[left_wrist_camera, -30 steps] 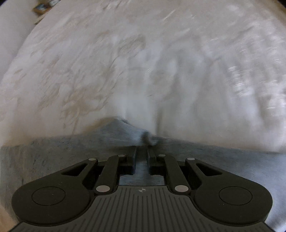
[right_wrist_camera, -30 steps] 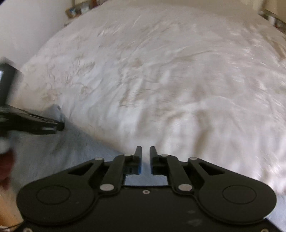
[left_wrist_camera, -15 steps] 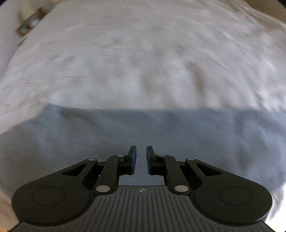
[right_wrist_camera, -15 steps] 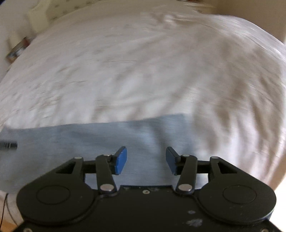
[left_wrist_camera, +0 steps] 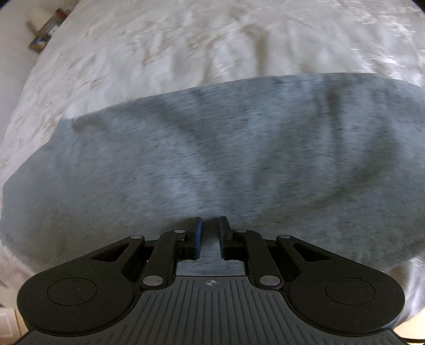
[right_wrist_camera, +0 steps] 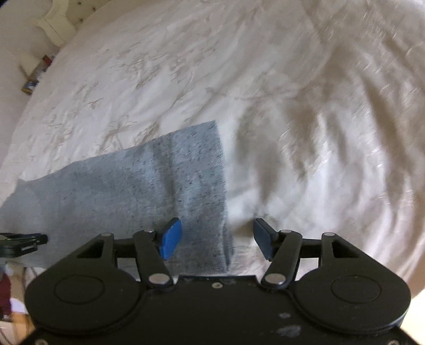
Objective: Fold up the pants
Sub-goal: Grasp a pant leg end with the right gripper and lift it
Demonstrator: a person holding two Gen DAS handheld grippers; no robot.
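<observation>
Grey heathered pants (left_wrist_camera: 212, 148) lie flat as a wide band on a white bedspread (left_wrist_camera: 186, 45). My left gripper (left_wrist_camera: 211, 229) hovers over the near edge of the cloth, its jaws a narrow gap apart and holding nothing. In the right wrist view the pants (right_wrist_camera: 159, 185) end in a straight right edge. My right gripper (right_wrist_camera: 216, 233) is wide open above that edge, left finger over the cloth, right finger over the bedspread. The tip of the left gripper (right_wrist_camera: 24, 241) shows at the left edge of that view.
The white bedspread (right_wrist_camera: 292, 106) with faint beige markings fills both views. A small wooden item with boxes (left_wrist_camera: 43, 29) sits off the bed's far left; it also shows in the right wrist view (right_wrist_camera: 34, 77). A white headboard corner (right_wrist_camera: 57, 24) is at the top left.
Both grippers let go of the pants and drew back and up. The right gripper opened wide. The pants now lie flat on the bed.
</observation>
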